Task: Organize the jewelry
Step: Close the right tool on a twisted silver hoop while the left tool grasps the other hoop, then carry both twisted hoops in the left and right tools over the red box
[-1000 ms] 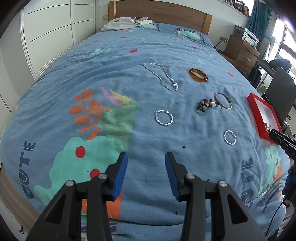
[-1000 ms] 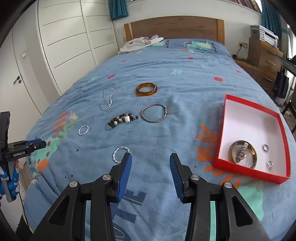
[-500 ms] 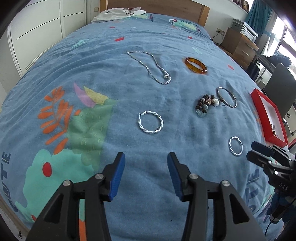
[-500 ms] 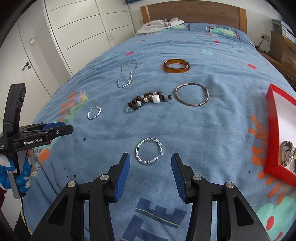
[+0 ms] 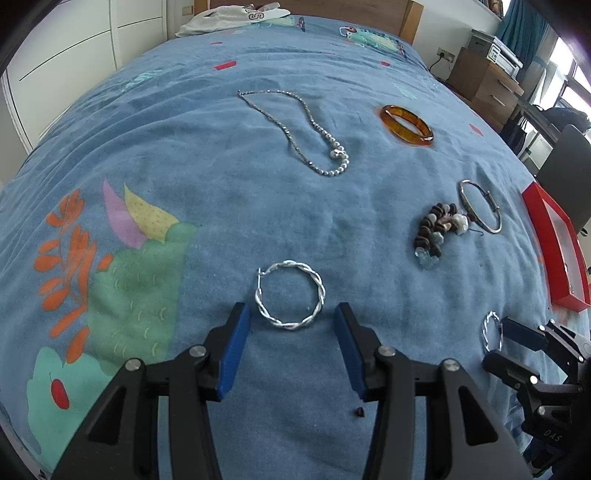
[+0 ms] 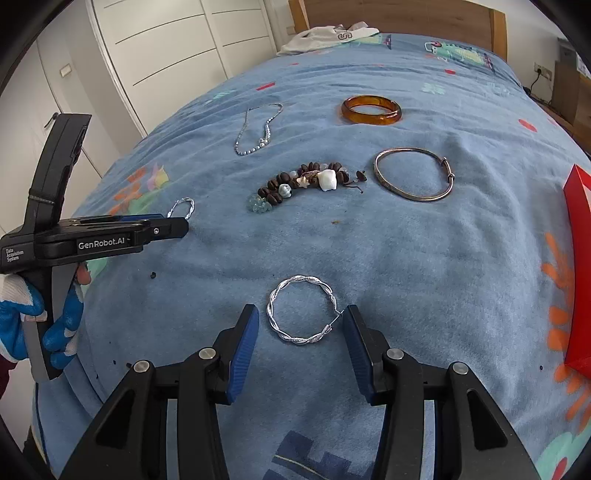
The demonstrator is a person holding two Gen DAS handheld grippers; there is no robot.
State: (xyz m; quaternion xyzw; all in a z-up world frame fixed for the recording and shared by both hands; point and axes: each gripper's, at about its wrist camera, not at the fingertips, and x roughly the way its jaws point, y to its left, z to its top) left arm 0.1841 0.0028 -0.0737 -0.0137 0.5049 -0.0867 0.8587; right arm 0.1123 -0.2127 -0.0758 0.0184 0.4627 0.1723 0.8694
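Two twisted silver hoop earrings lie on the blue bedspread. My left gripper (image 5: 291,325) is open with one hoop (image 5: 290,294) just beyond and between its blue pads. My right gripper (image 6: 301,325) is open with the other hoop (image 6: 302,314) between its pads. Each gripper shows in the other view: the right gripper (image 5: 517,338) beside its hoop (image 5: 492,331), the left gripper (image 6: 173,225) beside its hoop (image 6: 181,207). A red jewelry box (image 5: 557,243) sits at the right; it also shows in the right wrist view (image 6: 578,266).
On the bedspread lie a silver chain necklace (image 5: 306,125), an amber bangle (image 5: 406,124), a thin metal bangle (image 5: 480,205) and a brown bead bracelet (image 5: 436,232). White clothing (image 5: 232,14) lies by the wooden headboard. Drawers and a chair stand at the right.
Both grippers have moved forward and down toward the bed. Each hoop earring now lies close between its gripper's open pads. The jewelry itself has not moved.
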